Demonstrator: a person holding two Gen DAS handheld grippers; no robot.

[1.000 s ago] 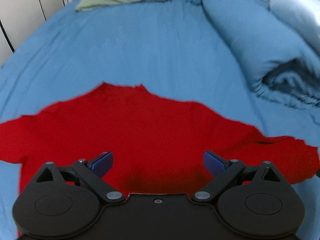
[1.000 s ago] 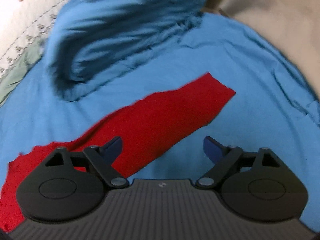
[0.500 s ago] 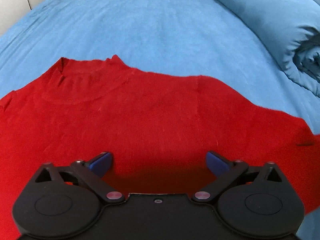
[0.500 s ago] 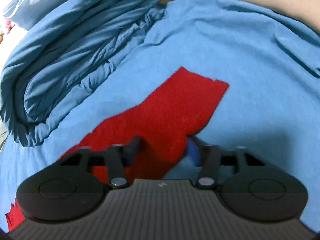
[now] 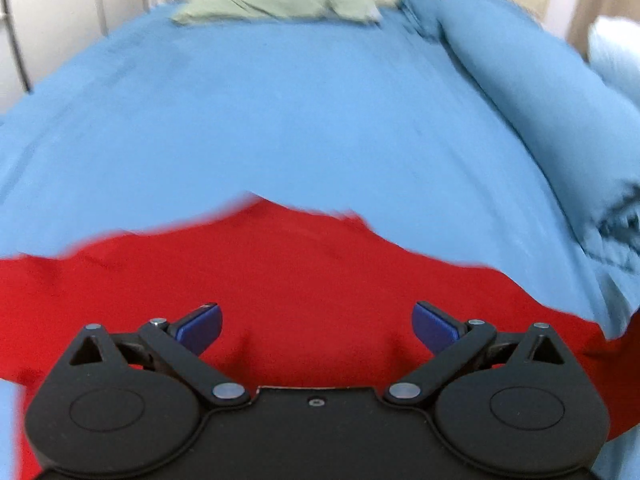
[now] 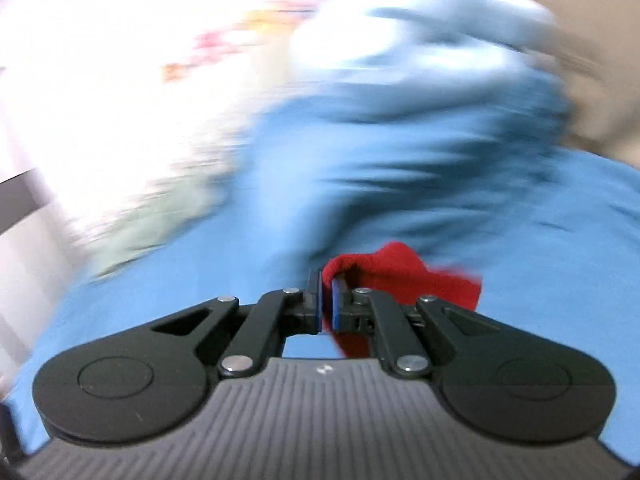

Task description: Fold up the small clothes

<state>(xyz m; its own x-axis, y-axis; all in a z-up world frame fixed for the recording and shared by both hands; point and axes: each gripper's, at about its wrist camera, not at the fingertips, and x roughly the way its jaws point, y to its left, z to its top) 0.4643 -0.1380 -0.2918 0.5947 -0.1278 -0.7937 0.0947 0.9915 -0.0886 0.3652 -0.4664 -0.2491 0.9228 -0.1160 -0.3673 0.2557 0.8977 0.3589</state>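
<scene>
A red sweater (image 5: pixel 280 272) lies spread flat on the blue bedsheet (image 5: pixel 280 120) in the left wrist view. My left gripper (image 5: pixel 316 326) is open and hovers over the sweater's body, holding nothing. My right gripper (image 6: pixel 326 300) is shut on the red sleeve (image 6: pixel 400 276) and holds it lifted off the sheet; the cloth bunches over the right finger. The right wrist view is heavily blurred.
A rolled blue duvet (image 5: pixel 540 112) lies along the right side of the bed; it also shows in the right wrist view (image 6: pixel 400 140). A green garment (image 5: pixel 276 2) lies at the far end. White cabinet doors (image 5: pixel 60 20) stand at the far left.
My right gripper closed on the sleeve end and lifted it, swinging quickly. My left gripper dipped toward the sweater, then pulled back, still open.
</scene>
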